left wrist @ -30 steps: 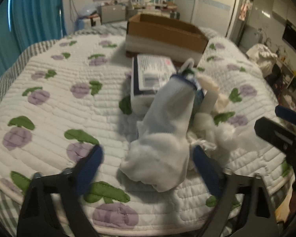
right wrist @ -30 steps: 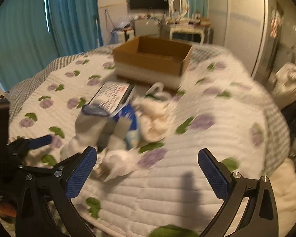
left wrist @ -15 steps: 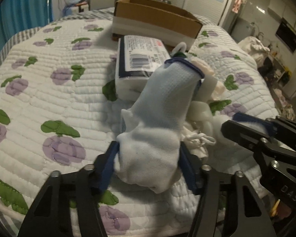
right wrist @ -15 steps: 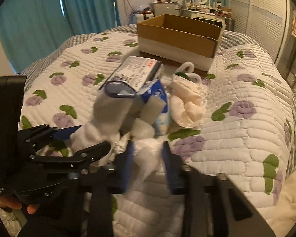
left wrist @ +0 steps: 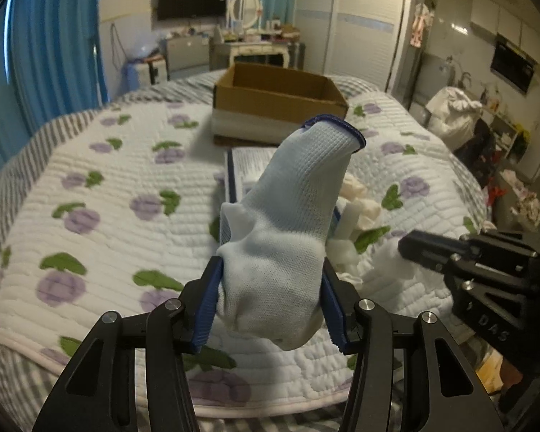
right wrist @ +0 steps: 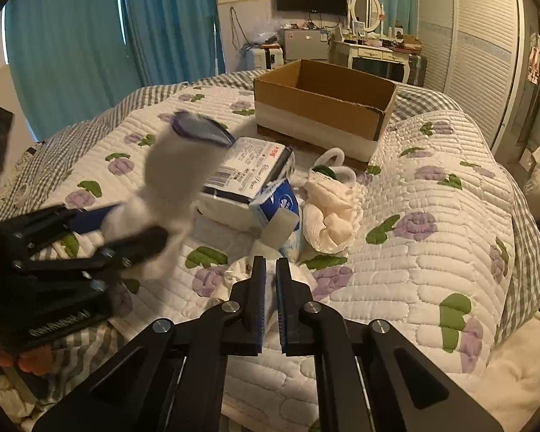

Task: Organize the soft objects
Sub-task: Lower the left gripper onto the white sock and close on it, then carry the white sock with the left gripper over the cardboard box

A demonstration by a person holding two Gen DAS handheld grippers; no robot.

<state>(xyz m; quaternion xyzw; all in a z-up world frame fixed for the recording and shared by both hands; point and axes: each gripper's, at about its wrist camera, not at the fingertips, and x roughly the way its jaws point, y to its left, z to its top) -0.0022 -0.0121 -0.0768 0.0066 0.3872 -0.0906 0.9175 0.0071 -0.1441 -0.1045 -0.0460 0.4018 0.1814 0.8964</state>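
Observation:
My left gripper [left wrist: 270, 302] is shut on a pale blue knit glove [left wrist: 298, 208] with a dark blue cuff and holds it up off the bed; it shows blurred in the right wrist view [right wrist: 169, 187]. My right gripper [right wrist: 270, 288] is shut on a white soft cloth [right wrist: 266, 277] lying on the quilt. An open cardboard box [left wrist: 277, 104] stands at the far side of the bed, also in the right wrist view [right wrist: 324, 104]. A cream cloth bundle [right wrist: 329, 212] lies to the right of the tissue packs.
A wrapped tissue pack [right wrist: 248, 172] and a blue tissue packet [right wrist: 280, 208] lie between the grippers and the box. The quilt [right wrist: 432, 244] has purple and green flowers. Blue curtains [right wrist: 72, 36] hang at the left; a dresser [right wrist: 374, 54] stands behind the bed.
Both grippers have closed: the left on the glove, the right on the white cloth. The left has lifted the glove off the quilt.

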